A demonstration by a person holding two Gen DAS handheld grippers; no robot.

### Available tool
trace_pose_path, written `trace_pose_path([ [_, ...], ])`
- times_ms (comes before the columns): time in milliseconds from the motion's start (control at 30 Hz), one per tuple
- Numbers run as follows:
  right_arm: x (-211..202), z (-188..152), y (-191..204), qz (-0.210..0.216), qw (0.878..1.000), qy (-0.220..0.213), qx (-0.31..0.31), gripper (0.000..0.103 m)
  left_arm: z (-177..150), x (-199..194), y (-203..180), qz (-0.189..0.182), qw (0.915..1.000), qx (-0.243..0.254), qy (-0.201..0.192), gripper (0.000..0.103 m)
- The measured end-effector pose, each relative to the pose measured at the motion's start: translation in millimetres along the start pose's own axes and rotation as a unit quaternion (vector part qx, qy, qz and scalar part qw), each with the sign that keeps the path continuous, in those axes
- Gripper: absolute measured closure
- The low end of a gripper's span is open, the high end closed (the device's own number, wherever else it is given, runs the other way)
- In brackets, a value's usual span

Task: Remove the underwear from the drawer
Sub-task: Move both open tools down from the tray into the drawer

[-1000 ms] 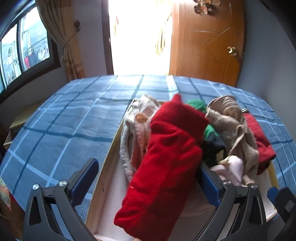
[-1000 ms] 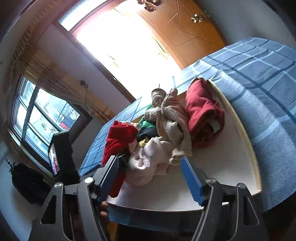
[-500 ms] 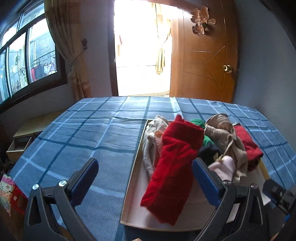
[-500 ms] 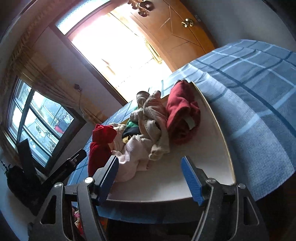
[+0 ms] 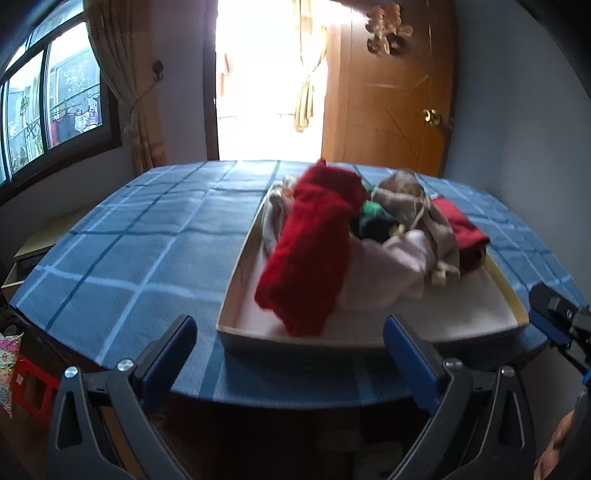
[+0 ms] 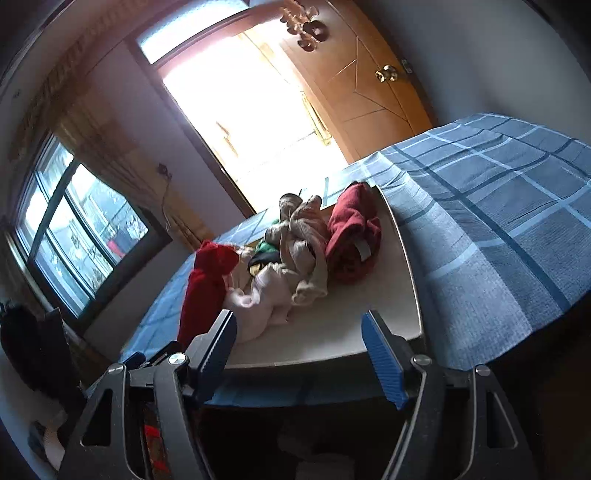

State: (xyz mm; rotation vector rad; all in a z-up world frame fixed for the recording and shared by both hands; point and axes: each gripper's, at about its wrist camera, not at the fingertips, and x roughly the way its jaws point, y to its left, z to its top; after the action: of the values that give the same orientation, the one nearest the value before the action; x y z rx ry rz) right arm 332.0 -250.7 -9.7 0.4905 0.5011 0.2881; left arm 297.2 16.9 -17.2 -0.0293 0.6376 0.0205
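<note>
Underwear (image 5: pixel 306 247) lies heaped in the drawer (image 5: pixel 236 280), which rests on the blue checked bedspread (image 5: pixel 140 236), a bright red piece on top. Left gripper (image 5: pixel 288 343) and right gripper (image 6: pixel 299 339) both gape wide, empty, short of the drawer's near edge.

Looked like a bedroom in somebody's home. Big bed (image 5: pixel 140 236) with a blue checked cover, wooden door (image 5: pixel 388 103) with a brass knob (image 5: pixel 431 116) and a flowery ornament (image 5: pixel 388 33) hung near the top. Tan curtains (image 5: pixel 122 74) tied back next to a dark-framed window (image 5: pixel 55 103), laundry hanging outside it. Bright open doorway (image 5: pixel 266 81) beyond the bed. Shallow drawer (image 5: pixel 236 273) sitting on the cover, stuffed with crumpled clothes (image 5: pixel 314 236). Definitely lived-in, nothing lab-like about it.
</note>
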Motion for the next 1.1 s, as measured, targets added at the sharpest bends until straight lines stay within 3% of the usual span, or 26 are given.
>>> trace_pose_path([
  [333,-35,-14,-23,-0.017,1.000,0.001,-0.007,0.031,-36,-18,6,-0.027,0.9994,-0.010,0.021,0.001],
  [500,-61,-22,-35,-0.023,1.000,-0.006,-0.014,0.031,-52,-24,3,-0.021,0.9991,0.015,0.032,0.001],
  [700,-91,-32,-55,-0.042,0.999,-0.023,-0.023,0.031,-75,-21,-4,-0.042,0.9963,0.028,0.070,0.001],
  [1100,-93,-70,-88,-0.062,0.997,0.044,-0.022,0.031,-111,-15,-27,-0.058,0.9859,0.085,0.132,0.001],
])
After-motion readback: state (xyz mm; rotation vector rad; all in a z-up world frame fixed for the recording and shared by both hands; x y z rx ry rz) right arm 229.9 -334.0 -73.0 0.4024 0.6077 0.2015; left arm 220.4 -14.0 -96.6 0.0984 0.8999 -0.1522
